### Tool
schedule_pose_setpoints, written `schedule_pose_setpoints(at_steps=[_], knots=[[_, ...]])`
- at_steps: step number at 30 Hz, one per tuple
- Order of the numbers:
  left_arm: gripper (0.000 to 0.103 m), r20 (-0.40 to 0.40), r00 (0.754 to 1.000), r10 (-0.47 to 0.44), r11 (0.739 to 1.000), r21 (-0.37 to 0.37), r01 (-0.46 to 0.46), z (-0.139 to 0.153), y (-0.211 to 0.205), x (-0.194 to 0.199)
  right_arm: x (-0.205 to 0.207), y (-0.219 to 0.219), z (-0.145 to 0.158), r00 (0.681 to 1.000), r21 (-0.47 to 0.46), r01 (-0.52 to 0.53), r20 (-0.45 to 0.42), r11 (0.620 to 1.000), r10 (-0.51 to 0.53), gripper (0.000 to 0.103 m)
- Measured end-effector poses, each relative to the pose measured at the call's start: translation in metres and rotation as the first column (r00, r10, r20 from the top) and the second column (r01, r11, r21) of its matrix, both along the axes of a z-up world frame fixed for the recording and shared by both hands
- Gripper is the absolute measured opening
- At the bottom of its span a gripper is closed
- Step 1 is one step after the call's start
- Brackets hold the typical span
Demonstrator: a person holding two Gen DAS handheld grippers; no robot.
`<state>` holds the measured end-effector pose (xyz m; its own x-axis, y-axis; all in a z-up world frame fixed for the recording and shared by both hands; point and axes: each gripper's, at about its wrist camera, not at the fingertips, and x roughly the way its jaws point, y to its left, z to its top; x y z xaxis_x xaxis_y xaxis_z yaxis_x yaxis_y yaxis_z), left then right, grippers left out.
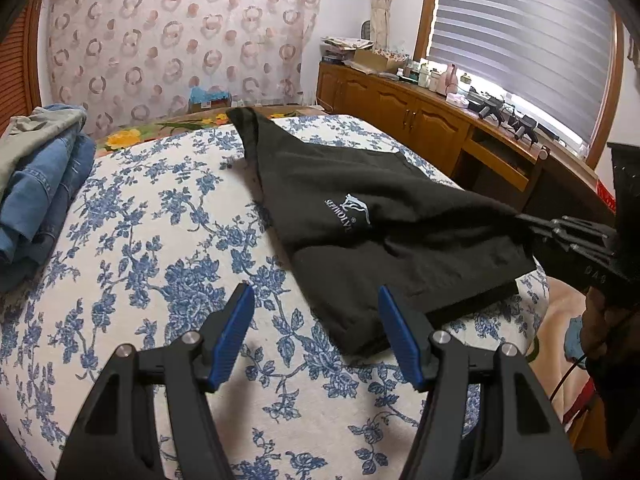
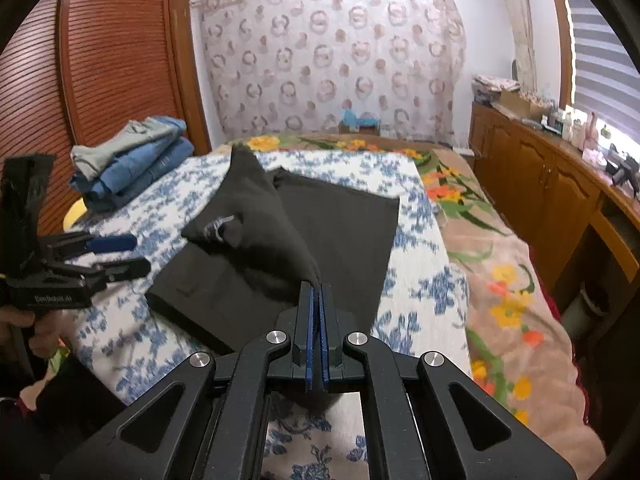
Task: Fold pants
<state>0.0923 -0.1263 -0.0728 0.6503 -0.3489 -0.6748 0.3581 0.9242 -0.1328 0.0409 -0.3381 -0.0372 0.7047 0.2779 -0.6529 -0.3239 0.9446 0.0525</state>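
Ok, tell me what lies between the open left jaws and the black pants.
Only bare blue-floral bedspread. In the left wrist view, the left gripper hovers open just short of the black pants, its right fingertip overlapping their hem.

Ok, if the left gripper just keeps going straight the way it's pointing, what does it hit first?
Probably the black pants. The left gripper is open, above the blue-flowered bedspread, and the pants' near folded edge lies right ahead of its right jaw. Depth is hard to judge; angled lower, it would touch the bedspread first.
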Motion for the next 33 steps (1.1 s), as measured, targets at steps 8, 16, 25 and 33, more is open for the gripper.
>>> schedule_pose_setpoints(at_steps=[8,16,25,33], knots=[[0.064,-0.015,1.000,0.000,1.000,-0.001,0.000,-0.007,0.000,0.000,0.003,-0.014,-0.015,0.998,0.022,0.030,-0.049,0.999,-0.028,0.000],[0.064,-0.050,0.999,0.003,1.000,0.015,-0.003,-0.021,-0.001,-0.001,0.010,-0.018,-0.031,0.994,0.034,0.049,-0.103,0.998,-0.045,0.000],[0.064,-0.051,0.999,0.007,1.000,-0.004,-0.007,-0.022,0.003,-0.003,0.002,-0.025,-0.015,0.996,0.045,0.077,-0.056,0.996,-0.075,0.019],[0.064,0.022,0.998,0.052,0.998,-0.033,-0.052,0.008,0.027,-0.007,0.019,-0.001,0.008,1.000,0.023,-0.006,0.002,1.000,0.006,0.036]])
